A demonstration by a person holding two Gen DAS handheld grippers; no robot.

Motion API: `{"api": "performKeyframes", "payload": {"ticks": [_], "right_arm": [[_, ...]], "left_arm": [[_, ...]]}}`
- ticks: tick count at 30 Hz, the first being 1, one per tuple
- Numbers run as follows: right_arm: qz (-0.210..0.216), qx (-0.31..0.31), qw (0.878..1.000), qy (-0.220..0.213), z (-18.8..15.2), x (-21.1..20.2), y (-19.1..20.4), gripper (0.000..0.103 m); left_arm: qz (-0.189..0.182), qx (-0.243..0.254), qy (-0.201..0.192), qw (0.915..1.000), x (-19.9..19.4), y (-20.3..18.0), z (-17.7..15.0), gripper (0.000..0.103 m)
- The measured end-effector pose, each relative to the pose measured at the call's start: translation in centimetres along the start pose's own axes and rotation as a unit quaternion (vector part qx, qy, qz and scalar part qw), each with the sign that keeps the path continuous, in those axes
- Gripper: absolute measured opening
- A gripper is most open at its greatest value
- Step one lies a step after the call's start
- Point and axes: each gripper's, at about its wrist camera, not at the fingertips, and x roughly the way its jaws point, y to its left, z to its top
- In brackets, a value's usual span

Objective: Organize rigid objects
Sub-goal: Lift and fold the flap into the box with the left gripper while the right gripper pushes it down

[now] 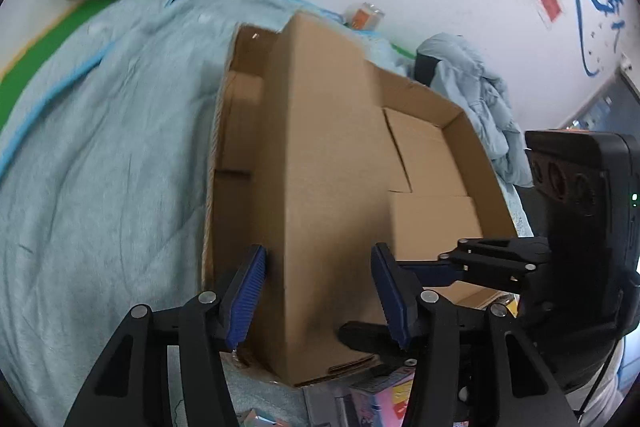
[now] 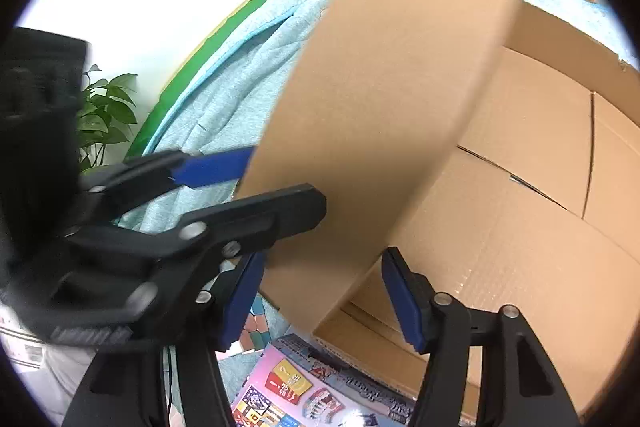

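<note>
While the tall cardboard flap (image 1: 328, 163) stands upright from the open carton (image 1: 452, 131) on the blue quilt (image 1: 100, 147), I note left gripper (image 1: 318, 291) and right gripper (image 2: 322, 299) straddling its lower edge, half-open; pad contact unclear

Plain brown cardboard flap (image 1: 320, 155) of big open box (image 1: 472, 143), standing up & tilted over the box interior, near edge between both grippers' blue pads. Box sits on lt-blue quilt; inner bottom flaps lie flat.
</note>
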Motion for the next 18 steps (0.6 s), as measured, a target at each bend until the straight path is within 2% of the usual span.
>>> {"api": "performKeyframes", "payload": {"ticks": [2, 4, 5, 8, 10, 12, 15, 18], "right_arm": [[0.010, 0.004, 1.000, 0.004, 0.1, 0.6, -0.7, 0.055], [0.025, 0.016, 1.000, 0.011, 0.4, 1.5, -1.0, 0.045], [0.031, 0.023, 0.999, 0.015, 0.4, 2.0, -1.5, 0.037], [0.044, 0.016, 0.999, 0.007, 0.2, 2.6, -1.2, 0.032], [0.024, -0.004, 1.000, -0.003, 0.1, 2.4, -0.4, 0.030], [0.020, -0.009, 1.000, -0.006, 0.2, 2.3, -0.3, 0.029], [0.043, 0.020, 0.999, -0.011, 0.3, 2.2, -1.9, 0.030], [0.035, 0.044, 0.998, -0.024, -0.5, 1.8, -2.4, 0.030]], "left_arm": [[0.003, -0.005, 0.005, 1.0000, 0.9, 0.9, -0.1, 0.045], [-0.021, -0.004, 0.010, 0.9997, 1.5, 1.1, 0.0, 0.043], [-0.019, -0.005, 0.010, 0.9998, 2.2, 1.6, 0.3, 0.043], [-0.039, 0.000, 0.012, 0.9992, 2.5, 1.4, 0.3, 0.043], [-0.035, 0.009, 0.009, 0.9993, 2.4, 1.1, 0.5, 0.042], [-0.022, 0.020, -0.006, 0.9995, 1.5, 0.3, 0.4, 0.042], [0.015, 0.041, -0.040, 0.9982, -0.6, -0.8, -0.1, 0.044], [0.063, 0.061, -0.074, 0.9934, -2.6, -1.8, -1.3, 0.061]]}}
